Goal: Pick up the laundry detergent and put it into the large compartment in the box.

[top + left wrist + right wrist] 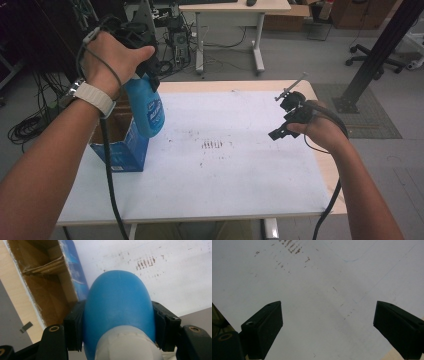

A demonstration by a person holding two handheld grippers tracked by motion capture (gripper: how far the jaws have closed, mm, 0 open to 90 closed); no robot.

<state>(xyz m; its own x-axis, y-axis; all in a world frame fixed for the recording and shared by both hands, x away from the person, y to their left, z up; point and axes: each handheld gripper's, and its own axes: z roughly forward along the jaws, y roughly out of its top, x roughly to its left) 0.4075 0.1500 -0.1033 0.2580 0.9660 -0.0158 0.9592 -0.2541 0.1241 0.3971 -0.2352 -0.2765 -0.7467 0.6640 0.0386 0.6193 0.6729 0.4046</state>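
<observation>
Blue plastic spray bottle (149,107): clamped in left gripper (117,325), lifted beside open cardboard box (120,145) at 9 o'clock.
Right gripper (327,322): jaws apart, empty, at 3 o'clock.
Left to do: set bottle down on white table (225,170), judging by its height.

The print on the blue bottle (150,112) and blue box (125,150) is too blurred to read.

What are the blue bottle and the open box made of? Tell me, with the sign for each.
Blue bottle: looks like smooth plastic, semi-gloss; soft highlights on its rounded body, pale grey neck piece. Open box: apparently cardboard; raw brown matte inside with frayed flap edges, printed blue outside. The left tongs clamp the bottle's shoulder.
</observation>
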